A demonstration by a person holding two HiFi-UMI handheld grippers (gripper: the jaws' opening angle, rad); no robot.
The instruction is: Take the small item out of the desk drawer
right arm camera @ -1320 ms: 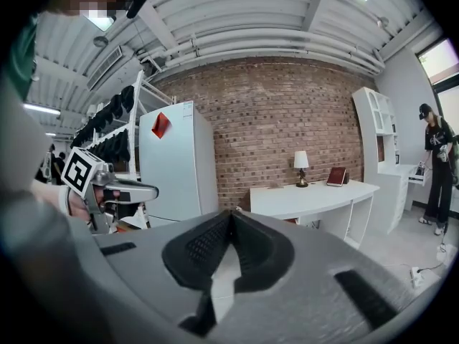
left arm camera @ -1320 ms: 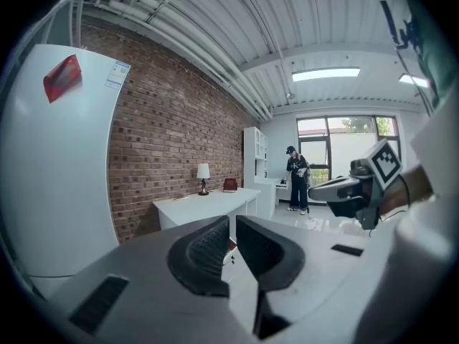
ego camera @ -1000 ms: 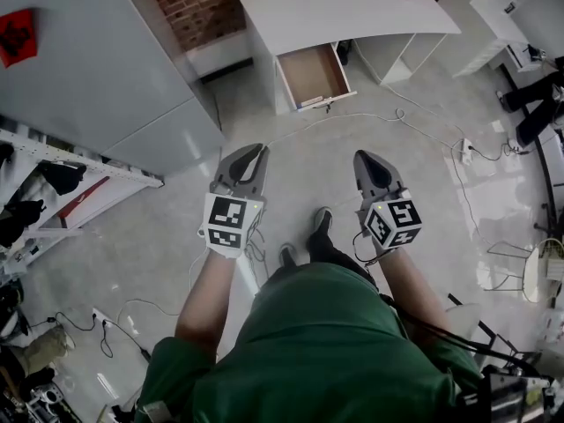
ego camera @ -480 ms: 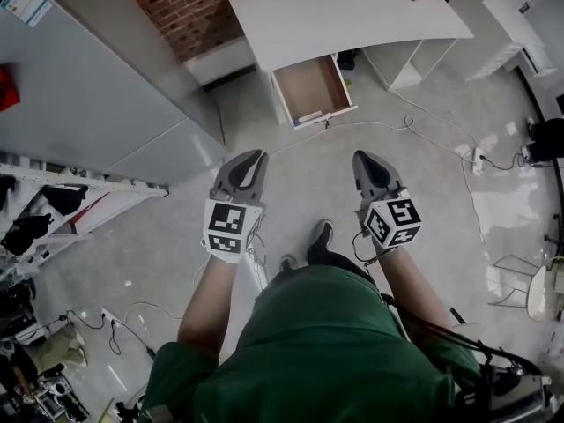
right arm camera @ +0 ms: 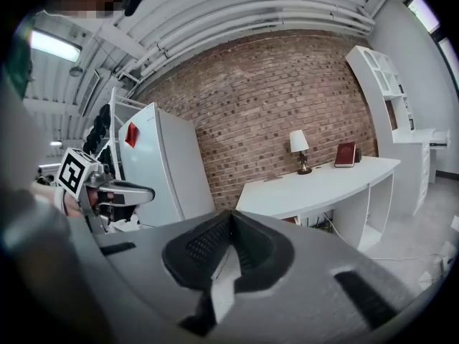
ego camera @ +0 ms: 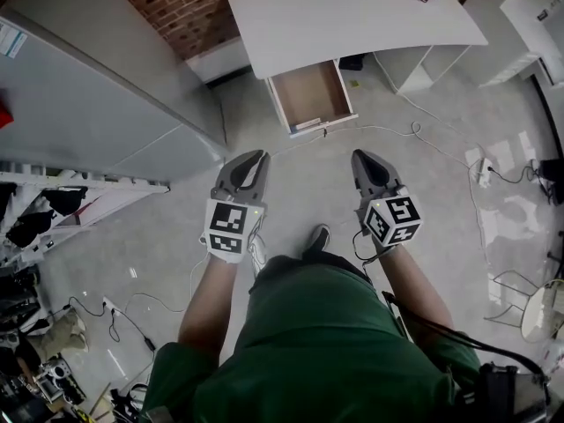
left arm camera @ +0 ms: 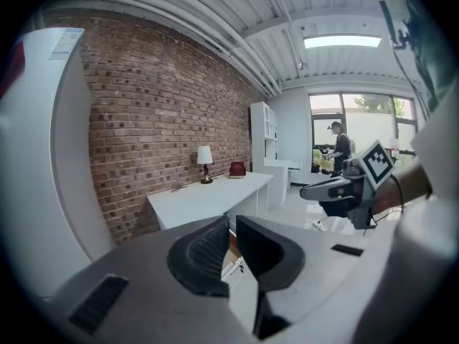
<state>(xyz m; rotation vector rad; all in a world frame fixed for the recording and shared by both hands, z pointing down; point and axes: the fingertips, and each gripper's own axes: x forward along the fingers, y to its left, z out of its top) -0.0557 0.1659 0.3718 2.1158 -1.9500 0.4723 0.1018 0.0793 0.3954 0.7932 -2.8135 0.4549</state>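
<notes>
The pale glossy floor (ego camera: 423, 210) fills most of the head view. A large white cabinet (ego camera: 88, 86) takes up the upper left of the frame, standing against a brick wall (ego camera: 189, 3). The white worktop (ego camera: 352, 16) lies at the top centre. The drawer (ego camera: 310, 93) stands pulled open below the worktop's front edge, with its brown bottom exposed. The small item cannot be made out in the drawer from this distance. The person's green garment (ego camera: 326, 351) fills the lower centre of the frame, and both forearms reach toward the frame centre. The left tool (ego camera: 256, 157) sits left of centre and the right tool (ego camera: 361, 157) right of centre, side by side. Both are over the floor, well apart from the drawer, with their tips toward the worktop. The left tool is clenched with nothing between its jaws. The right tool is also clenched and empty, its jaw tips meeting. A white cable (ego camera: 414, 132) runs across the floor at centre right. In the left gripper view, a small lamp (left arm camera: 205, 160) and a red book (left arm camera: 237, 169) stand on the worktop by the brick wall.
</notes>
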